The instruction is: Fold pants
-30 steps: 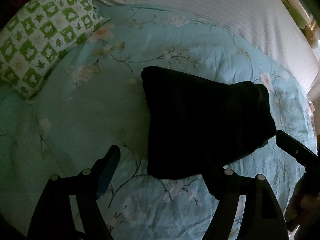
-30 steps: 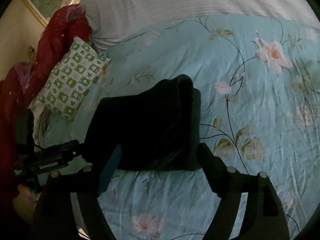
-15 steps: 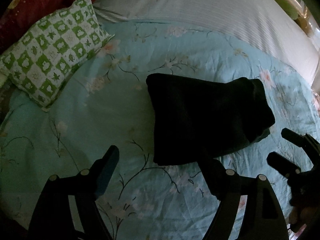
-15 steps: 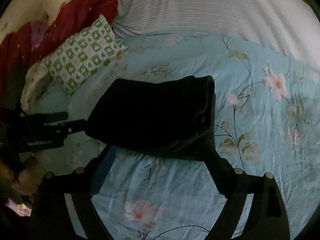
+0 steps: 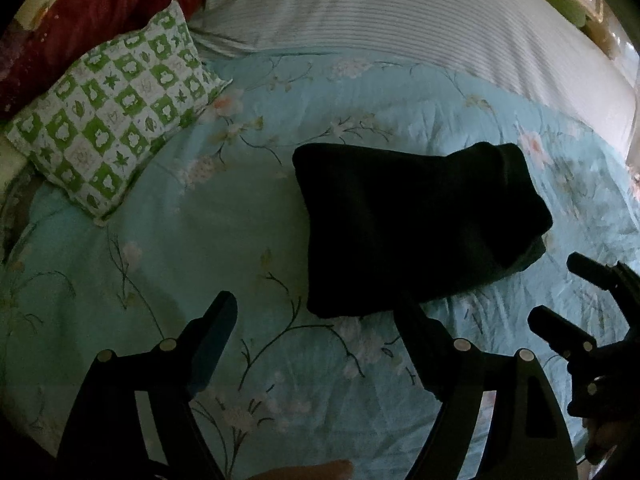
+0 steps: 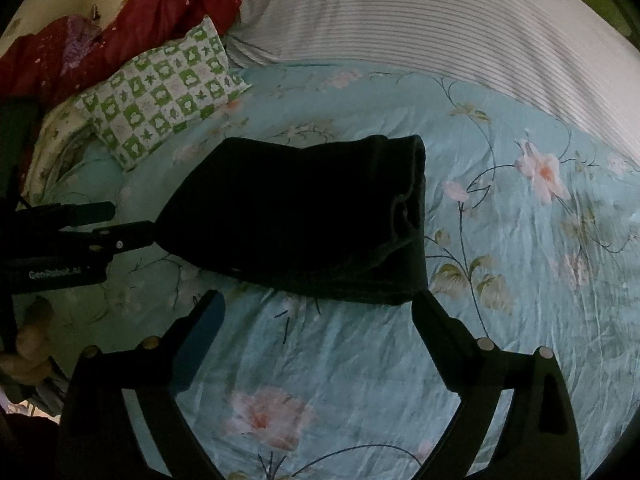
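Note:
The dark pants (image 5: pixel 412 224) lie folded into a compact rectangle on the light blue floral bedspread (image 5: pixel 200 240). My left gripper (image 5: pixel 316 308) hovers open at the bundle's near edge, gripping nothing. In the right wrist view the pants (image 6: pixel 304 220) lie just past my right gripper (image 6: pixel 316 300), whose jaws are opening with only bedspread between them. Each gripper shows in the other's view: the right gripper (image 5: pixel 556 288) off the pants' right end, the left gripper (image 6: pixel 128 218) close to their left corner.
A green and white checked pillow (image 5: pixel 116 132) lies at the back left, with a red blanket (image 5: pixel 100 8) behind it. A white striped sheet (image 5: pixel 400 12) covers the far side of the bed. A hand (image 6: pixel 32 340) holds the left gripper's handle.
Both grippers have drawn back a little from the pants, which now sit farther ahead. The right gripper's fingers have spread wider and its view has rolled. The pants lie still.

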Action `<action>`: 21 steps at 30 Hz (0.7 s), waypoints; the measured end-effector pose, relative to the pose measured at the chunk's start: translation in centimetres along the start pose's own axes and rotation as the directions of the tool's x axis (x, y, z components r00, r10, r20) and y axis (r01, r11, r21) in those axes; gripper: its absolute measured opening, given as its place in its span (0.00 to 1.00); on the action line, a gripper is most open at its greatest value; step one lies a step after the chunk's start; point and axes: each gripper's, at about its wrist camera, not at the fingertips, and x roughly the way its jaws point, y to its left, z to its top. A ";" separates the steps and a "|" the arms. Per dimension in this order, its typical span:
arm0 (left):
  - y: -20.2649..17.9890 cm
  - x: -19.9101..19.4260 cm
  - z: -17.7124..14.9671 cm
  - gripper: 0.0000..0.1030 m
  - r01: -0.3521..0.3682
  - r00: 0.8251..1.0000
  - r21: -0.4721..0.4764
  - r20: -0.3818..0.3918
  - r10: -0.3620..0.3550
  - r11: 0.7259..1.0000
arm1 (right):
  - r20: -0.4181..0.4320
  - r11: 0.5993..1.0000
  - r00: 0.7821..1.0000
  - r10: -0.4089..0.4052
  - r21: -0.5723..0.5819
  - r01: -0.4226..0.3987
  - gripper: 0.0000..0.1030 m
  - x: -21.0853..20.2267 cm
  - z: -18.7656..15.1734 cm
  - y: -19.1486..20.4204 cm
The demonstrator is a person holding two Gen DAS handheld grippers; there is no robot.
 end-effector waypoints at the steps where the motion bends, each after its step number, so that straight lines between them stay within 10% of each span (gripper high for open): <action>1: -0.1 0.0 -0.1 0.79 -0.001 1.000 0.004 0.001 0.001 1.000 | 0.004 1.000 1.000 0.003 0.002 -0.003 0.92 0.0 -0.1 0.0; 21: -1.0 0.1 -0.3 0.80 -0.025 0.999 0.030 0.037 0.024 0.999 | 0.091 0.997 0.995 -0.028 -0.068 0.034 0.92 0.0 0.0 0.4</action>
